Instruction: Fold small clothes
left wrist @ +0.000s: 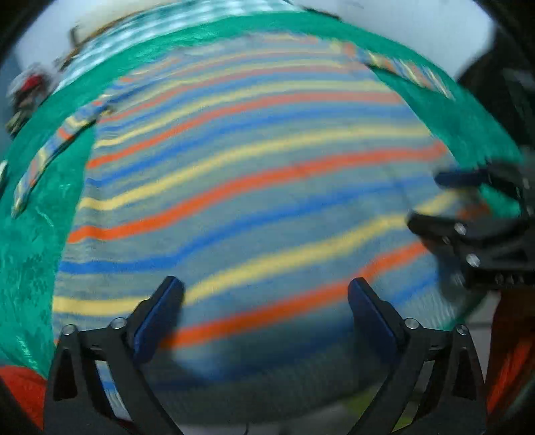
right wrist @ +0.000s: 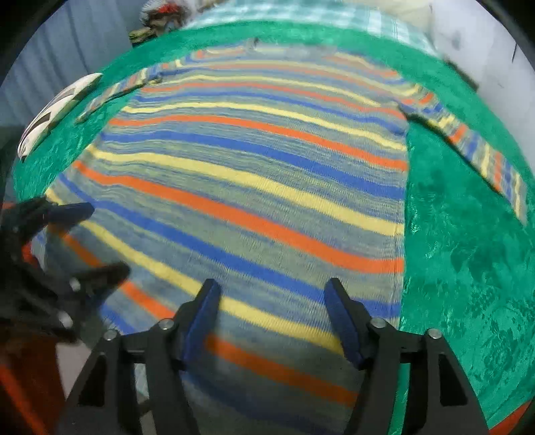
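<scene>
A striped knit sweater (left wrist: pixel 247 174) in blue, orange, yellow and grey lies flat on a green cloth (left wrist: pixel 30 267), sleeves spread to both sides. It also fills the right wrist view (right wrist: pixel 254 187). My left gripper (left wrist: pixel 265 294) is open and empty, just above the sweater's near hem on the left part. My right gripper (right wrist: pixel 272 297) is open and empty above the hem on the right part. Each gripper shows in the other's view: the right one (left wrist: pixel 444 197) at the right edge, the left one (right wrist: pixel 97 241) at the left edge.
The green cloth (right wrist: pixel 468 267) covers the surface around the sweater. A white object with dark marks (right wrist: pixel 57 110) lies at the far left edge. A checked cloth (right wrist: pixel 301 13) and a small pile of things (right wrist: pixel 160 13) lie beyond the far edge.
</scene>
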A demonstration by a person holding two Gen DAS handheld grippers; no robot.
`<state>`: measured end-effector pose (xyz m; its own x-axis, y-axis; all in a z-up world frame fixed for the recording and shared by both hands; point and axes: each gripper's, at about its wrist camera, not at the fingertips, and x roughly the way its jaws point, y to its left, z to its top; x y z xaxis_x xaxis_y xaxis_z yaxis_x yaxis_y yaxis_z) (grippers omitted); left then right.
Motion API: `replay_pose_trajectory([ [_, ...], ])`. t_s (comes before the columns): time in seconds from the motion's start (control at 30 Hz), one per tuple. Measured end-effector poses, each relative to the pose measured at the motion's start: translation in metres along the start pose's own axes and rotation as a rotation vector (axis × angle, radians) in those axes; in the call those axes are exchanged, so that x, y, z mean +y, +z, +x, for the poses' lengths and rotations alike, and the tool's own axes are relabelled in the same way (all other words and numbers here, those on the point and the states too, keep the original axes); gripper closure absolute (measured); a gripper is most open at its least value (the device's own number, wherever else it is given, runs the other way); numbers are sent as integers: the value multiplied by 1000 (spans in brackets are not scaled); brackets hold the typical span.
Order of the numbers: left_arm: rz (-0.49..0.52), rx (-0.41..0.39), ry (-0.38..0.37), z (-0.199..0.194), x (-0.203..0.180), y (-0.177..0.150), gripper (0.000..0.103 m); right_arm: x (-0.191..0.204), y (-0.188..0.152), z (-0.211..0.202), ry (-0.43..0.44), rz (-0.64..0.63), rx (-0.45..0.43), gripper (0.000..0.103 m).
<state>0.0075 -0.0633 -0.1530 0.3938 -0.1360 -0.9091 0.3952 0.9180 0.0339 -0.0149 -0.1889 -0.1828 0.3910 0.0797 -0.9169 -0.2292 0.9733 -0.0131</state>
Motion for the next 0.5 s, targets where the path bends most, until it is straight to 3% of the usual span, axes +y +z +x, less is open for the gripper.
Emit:
replay_pose_trajectory([
  [0.27,-34,66,-28,-12,6,-2,4,3,-9,-1,12,14,13,25],
  [0.37,-74,-25,-51,-38,10,-8,5,1,-15,-5,17,21,19,19],
  [0.5,-88,-177,-16,-71,19,8,4,-5,-18,-14,41,54,30,18],
])
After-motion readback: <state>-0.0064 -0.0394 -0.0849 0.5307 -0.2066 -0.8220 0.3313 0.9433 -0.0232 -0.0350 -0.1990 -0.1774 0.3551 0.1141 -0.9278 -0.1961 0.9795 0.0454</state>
